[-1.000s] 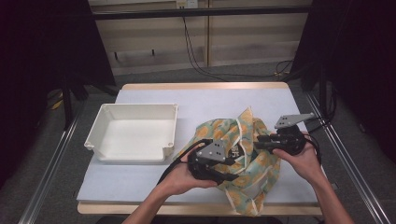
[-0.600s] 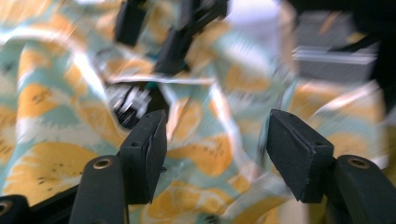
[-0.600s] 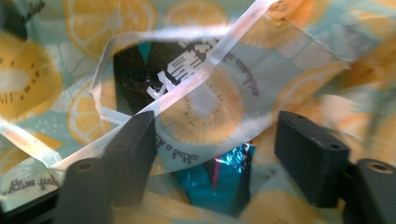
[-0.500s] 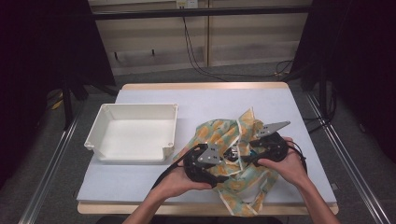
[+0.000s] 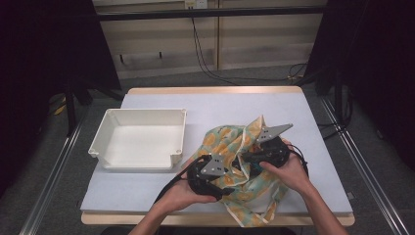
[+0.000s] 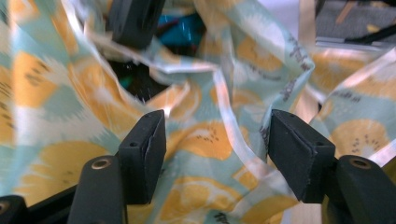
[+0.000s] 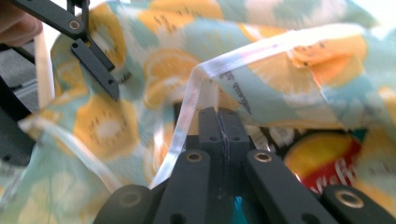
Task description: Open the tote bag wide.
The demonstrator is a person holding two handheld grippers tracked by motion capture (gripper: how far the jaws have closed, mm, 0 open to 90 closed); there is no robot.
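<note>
A teal cloth bag [image 5: 226, 138] printed with orange fruit slices lies crumpled on the table's right half. Both hands hold grippers over it. My left gripper [image 5: 222, 182] is open at the bag's near left side. In the left gripper view its fingers [image 6: 142, 154] stand wide apart with the bag's fabric [image 6: 205, 140] behind them. My right gripper [image 5: 247, 157] points left at the bag's middle. Its jaws [image 7: 218, 116] are shut at the white hem [image 7: 187, 112] of the bag's mouth. A red and yellow snack packet [image 7: 327, 168] shows inside the bag.
A white rectangular tray [image 5: 141, 139] stands on the left half of the white table top [image 5: 220, 105], close to the bag. The table's wooden front edge [image 5: 122, 219] runs just below the hands. Black cables trail from both grippers.
The right gripper has moved left over the bag toward the left gripper. The left gripper has stayed near the bag's left side, and the two now sit close together.
</note>
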